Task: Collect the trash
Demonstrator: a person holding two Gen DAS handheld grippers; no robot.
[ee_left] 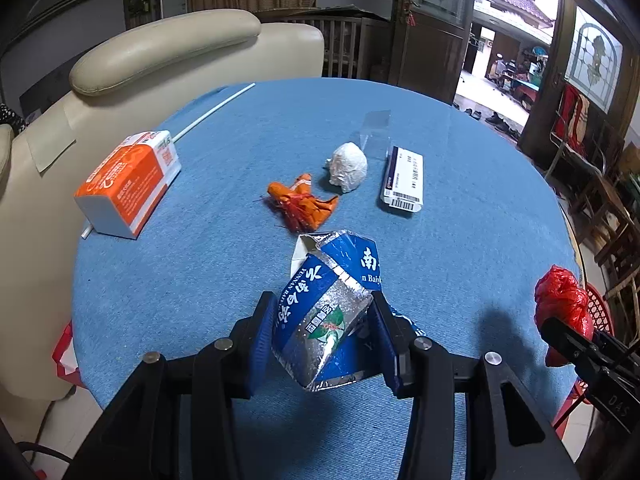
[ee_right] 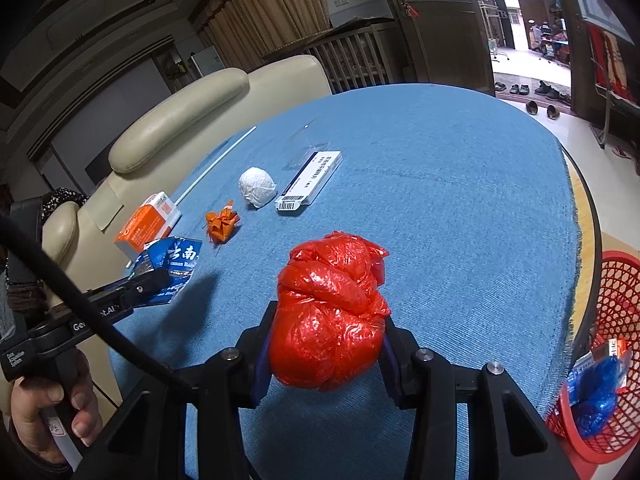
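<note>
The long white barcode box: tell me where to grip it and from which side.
Grip the long white barcode box across its narrow width near the middle, coming down from above. It lies flat on the blue tablecloth, its long sides bare. The crumpled white paper ball sits close on one side, so keep the jaws narrow there.

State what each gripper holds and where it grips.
Left gripper: crushed blue carton, by its sides. Right gripper: red plastic bag, around its lower bulge.
</note>
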